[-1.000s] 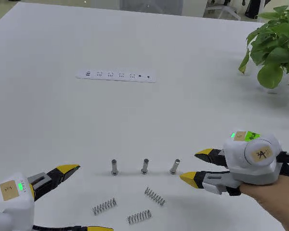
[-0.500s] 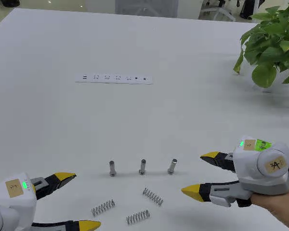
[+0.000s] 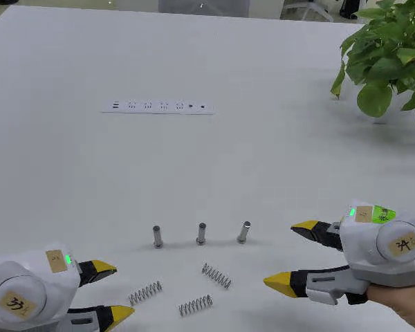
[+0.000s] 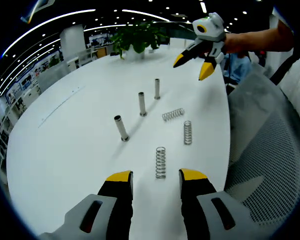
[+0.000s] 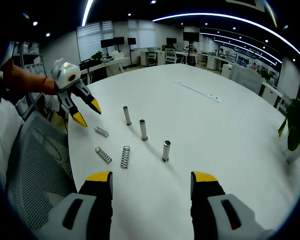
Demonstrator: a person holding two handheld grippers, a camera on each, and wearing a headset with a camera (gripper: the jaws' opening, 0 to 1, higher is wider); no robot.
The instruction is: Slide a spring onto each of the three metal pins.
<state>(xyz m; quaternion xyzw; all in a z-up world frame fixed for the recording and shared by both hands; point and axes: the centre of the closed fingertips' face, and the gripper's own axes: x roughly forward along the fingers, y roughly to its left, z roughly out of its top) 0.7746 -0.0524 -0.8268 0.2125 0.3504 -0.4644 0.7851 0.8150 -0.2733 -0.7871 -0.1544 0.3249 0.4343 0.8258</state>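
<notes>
**Both grippers open over loose springs and bare pins**

We are holding the left gripper (image 3: pixel 122 290) low over the white table (image 3: pixel 263 159), its jaws parted and gripping nothing. We are holding the right gripper (image 3: pixel 280 253) spread wider, and it too is carrying nothing.

Between the two, a little ahead of their tips, three metal pins are standing in a row. The first pin (image 3: pixel 157 236) is nearest the left gripper, the second pin (image 3: pixel 201 234) is in the middle, and the third pin (image 3: pixel 244 232) is nearest the right gripper. All three are standing bare.

Three springs are lying flat on our side of that row:
- The first spring (image 3: pixel 145 293) is lying just beside the left gripper's tips. In the left gripper view it is lining up with the gap between the jaws.
- The second spring (image 3: pixel 195 305) is lying between the grippers.
- The third spring (image 3: pixel 216 275) is lying closer to the pins, apart from the right gripper.

Well beyond the pins a power strip (image 3: pixel 157 106) is lying flat, and a potted plant (image 3: pixel 384 55) is standing far past the right gripper.
</notes>
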